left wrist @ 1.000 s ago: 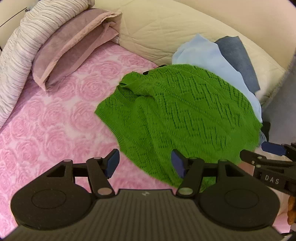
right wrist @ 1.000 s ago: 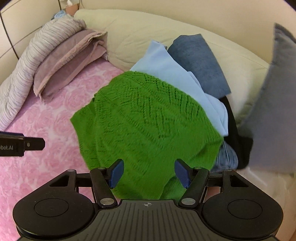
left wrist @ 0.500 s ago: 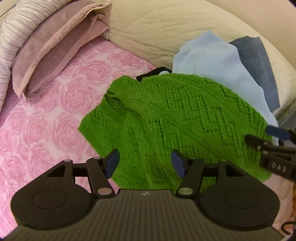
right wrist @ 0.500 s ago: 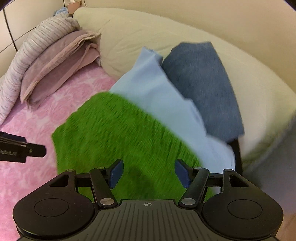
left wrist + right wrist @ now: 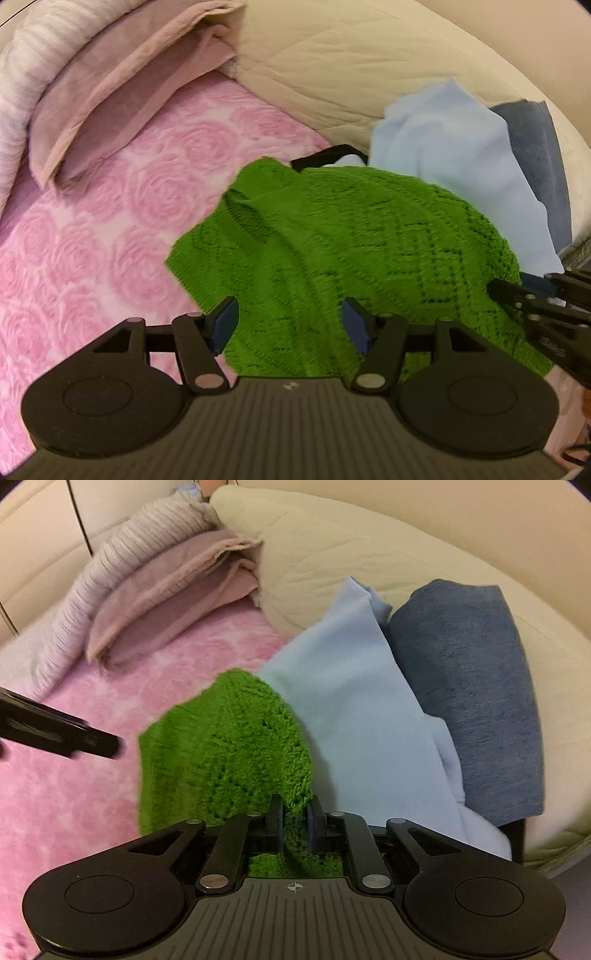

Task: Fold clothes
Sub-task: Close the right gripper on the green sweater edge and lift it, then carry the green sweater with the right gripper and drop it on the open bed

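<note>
Bare pink bedspread (image 5: 110,236) lies open left of the green sweater (image 5: 332,251); folded clothes (image 5: 369,716) and pillows (image 5: 155,590) crowd the far side.

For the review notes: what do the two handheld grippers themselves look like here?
Both look alike: matte black plastic. The left gripper and right gripper each have a ribbed grey-black centre plate bearing a small white mark, round discs at both sides, silver pivot pins on the linkage arms, and blue pads inside the fingers. No cables or sleeves are visible.
</note>
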{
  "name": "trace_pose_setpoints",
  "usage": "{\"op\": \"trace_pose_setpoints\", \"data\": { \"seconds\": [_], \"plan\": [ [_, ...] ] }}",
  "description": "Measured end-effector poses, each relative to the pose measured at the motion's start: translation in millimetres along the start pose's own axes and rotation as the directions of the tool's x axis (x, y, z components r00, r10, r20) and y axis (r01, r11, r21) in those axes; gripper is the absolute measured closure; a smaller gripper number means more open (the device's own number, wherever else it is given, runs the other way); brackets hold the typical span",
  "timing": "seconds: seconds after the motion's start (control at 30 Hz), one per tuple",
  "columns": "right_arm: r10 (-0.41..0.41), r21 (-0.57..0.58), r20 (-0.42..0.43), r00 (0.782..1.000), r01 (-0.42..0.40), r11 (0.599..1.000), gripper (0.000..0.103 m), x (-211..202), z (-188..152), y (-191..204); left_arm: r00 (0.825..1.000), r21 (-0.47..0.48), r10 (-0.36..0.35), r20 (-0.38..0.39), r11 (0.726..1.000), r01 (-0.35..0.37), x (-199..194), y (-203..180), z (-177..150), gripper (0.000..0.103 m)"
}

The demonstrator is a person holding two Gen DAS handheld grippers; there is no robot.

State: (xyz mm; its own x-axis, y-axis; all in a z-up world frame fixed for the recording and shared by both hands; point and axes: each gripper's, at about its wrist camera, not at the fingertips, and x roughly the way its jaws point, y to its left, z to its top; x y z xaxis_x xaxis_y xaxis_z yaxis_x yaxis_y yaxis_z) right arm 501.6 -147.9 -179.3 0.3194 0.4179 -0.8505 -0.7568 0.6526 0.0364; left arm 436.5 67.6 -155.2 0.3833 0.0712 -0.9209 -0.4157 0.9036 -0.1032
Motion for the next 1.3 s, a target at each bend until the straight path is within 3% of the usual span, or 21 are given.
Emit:
{"op": "trace_pose_setpoints", "data": {
  "seconds": [0.03, 0.1, 0.13, 0.17, 0.33, 0.5, 0.7, 0.9, 0.97, 1.13, 1.2, 1.3],
  "plan": [
    [-0.041, -0.021, -0.012, 0.999, 0.041, 0.999, 0.071, 6, 0, 5, 1.000, -0.012, 0.004, 0.004, 1.000, -0.004, -4, 5, -3, 0.045],
    [-0.081, -0.045, -0.037, 0.996, 0.079, 0.996, 0.071, 16, 2, 11, 1.000, -0.035, 0.014, 0.018, 0.999, -0.013, -14, 15, -9, 0.045],
    [-0.060, -0.022, -0.039, 0.997, 0.059, 0.998, 0.092, 14, 5, 12, 0.999, -0.047, 0.020, 0.029, 0.999, -0.018, -20, 20, -13, 0.045],
    [-0.038, 0.002, -0.040, 0.998, 0.038, 0.999, 0.093, 12, 8, 13, 0.999, -0.059, 0.027, 0.039, 0.998, -0.025, -26, 26, -17, 0.045],
    [0.078, -0.038, 0.107, 0.991, -0.074, 0.997, 0.095, -46, 21, 56, 0.994, -0.165, 0.075, 0.083, 0.984, -0.060, -63, 68, -51, 0.045],
    [0.223, -0.172, 0.252, 0.942, -0.184, 0.968, 0.096, -102, 30, 133, 0.980, -0.294, 0.149, 0.136, 0.950, -0.103, -117, 121, -106, 0.045],
    [0.396, -0.324, 0.339, 0.853, -0.289, 0.901, 0.097, -151, 36, 236, 0.944, -0.465, 0.262, 0.199, 0.873, -0.144, -193, 191, -189, 0.045],
    [0.597, -0.440, 0.388, 0.702, -0.427, 0.790, 0.097, -213, 41, 344, 0.892, -0.615, 0.387, 0.234, 0.769, -0.172, -274, 261, -281, 0.045],
    [0.656, -0.453, 0.396, 0.643, -0.485, 0.748, 0.097, -233, 41, 382, 0.868, -0.657, 0.437, 0.236, 0.730, -0.190, -303, 281, -317, 0.045],
    [0.758, -0.485, 0.380, 0.530, -0.584, 0.651, 0.097, -272, 35, 470, 0.804, -0.745, 0.556, 0.212, 0.624, -0.236, -372, 327, -408, 0.045],
    [0.779, -0.488, 0.356, 0.516, -0.609, 0.626, 0.096, -280, 28, 507, 0.783, -0.771, 0.590, 0.195, 0.586, -0.250, -393, 343, -442, 0.045],
    [0.790, -0.499, 0.224, 0.571, -0.629, 0.596, 0.092, -270, 16, 574, 0.773, -0.796, 0.618, 0.144, 0.536, -0.280, -409, 365, -490, 0.045]
  ]
}}
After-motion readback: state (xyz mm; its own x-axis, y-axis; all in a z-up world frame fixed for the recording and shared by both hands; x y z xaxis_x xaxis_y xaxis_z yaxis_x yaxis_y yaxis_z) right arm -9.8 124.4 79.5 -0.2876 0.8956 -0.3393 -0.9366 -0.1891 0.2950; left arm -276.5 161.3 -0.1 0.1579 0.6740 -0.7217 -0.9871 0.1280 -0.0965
